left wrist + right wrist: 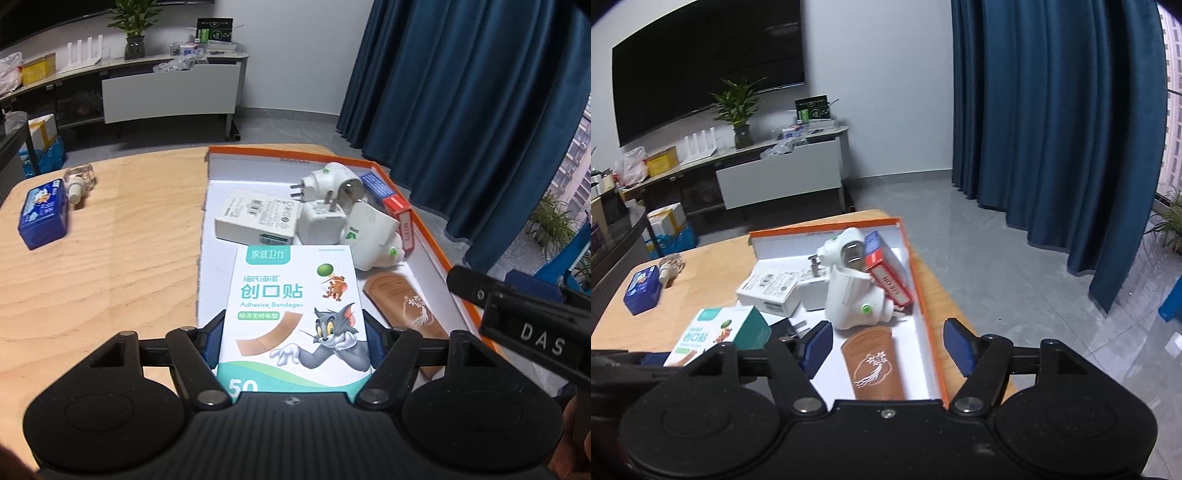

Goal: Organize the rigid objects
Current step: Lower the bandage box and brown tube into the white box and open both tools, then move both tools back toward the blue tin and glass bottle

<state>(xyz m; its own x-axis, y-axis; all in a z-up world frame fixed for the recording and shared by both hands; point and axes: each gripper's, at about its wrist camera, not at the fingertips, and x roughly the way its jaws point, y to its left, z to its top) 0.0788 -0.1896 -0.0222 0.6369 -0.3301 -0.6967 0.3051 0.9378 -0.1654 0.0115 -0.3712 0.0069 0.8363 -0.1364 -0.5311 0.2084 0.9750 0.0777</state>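
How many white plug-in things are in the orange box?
3, all in the orange-rimmed box: one white plug-in heater at the back, a white cube adapter in the middle, another white heater nearer. More may be hidden.

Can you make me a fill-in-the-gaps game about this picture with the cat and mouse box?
1. The left gripper is shut on the ____ box.
2. The right gripper is ____ and holds nothing.
3. The tray has an ____ rim.
4. The blue tin sits on the ____, outside the tray.

Missing words: bandage; open; orange; table
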